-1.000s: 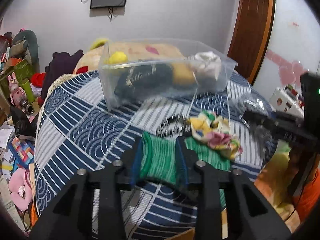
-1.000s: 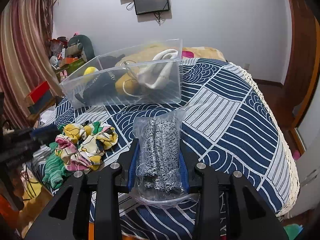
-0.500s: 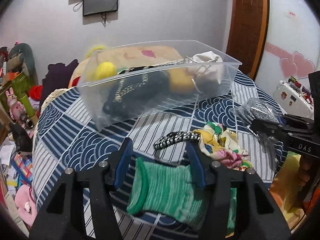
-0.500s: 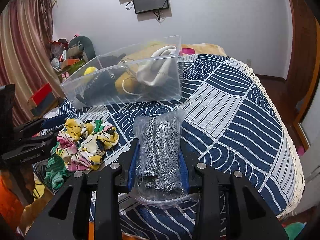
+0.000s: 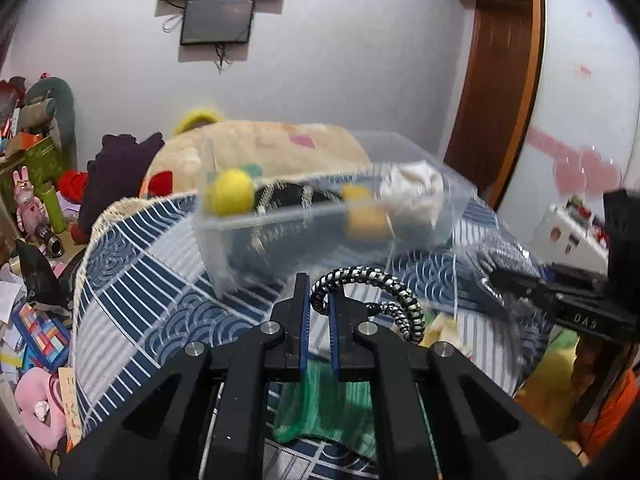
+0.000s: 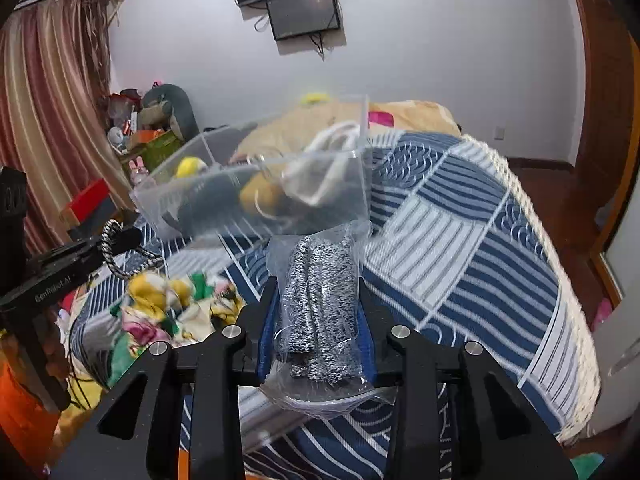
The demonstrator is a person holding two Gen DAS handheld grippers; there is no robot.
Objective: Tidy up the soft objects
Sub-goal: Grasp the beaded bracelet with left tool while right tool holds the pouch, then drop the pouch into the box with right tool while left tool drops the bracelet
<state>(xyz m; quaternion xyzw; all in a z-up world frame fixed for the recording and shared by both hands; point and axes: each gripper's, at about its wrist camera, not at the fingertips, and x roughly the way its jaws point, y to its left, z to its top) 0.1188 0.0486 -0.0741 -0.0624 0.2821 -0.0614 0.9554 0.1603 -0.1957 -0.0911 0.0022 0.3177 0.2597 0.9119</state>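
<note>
Left wrist view: a braided cord [image 5: 366, 280] is pinched in the nearly closed left tool [image 5: 319, 320], short of the clear bin [image 5: 320, 216] on the bed. The bagged knit [image 6: 320, 300] is clamped by the right tool [image 6: 316, 328]. Each should be released only once carried over the bin's rim.

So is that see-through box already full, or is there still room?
Still room. The clear plastic bin holds a few soft things, including a yellow ball and a white pouch, all lying below its rim.
</note>
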